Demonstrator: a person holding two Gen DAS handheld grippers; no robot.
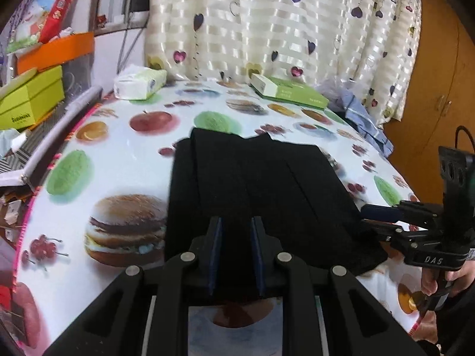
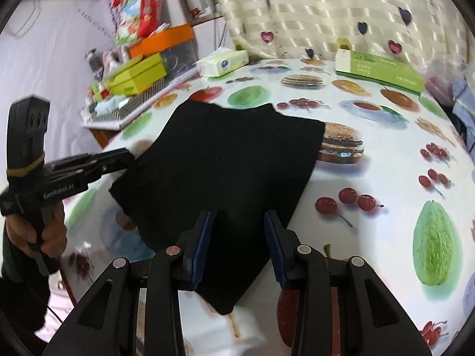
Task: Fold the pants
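Fruit-printed oilcloth covers the counter (image 2: 371, 154), where each tool hovers over the near edge of the black pants (image 1: 252, 178). Left tool (image 1: 236, 252) and right tool (image 2: 239, 246) are both released, gripping nothing — likely because the pants already lie folded flat.

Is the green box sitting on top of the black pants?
No, the green box lies by the curtain, well apart from the pants.
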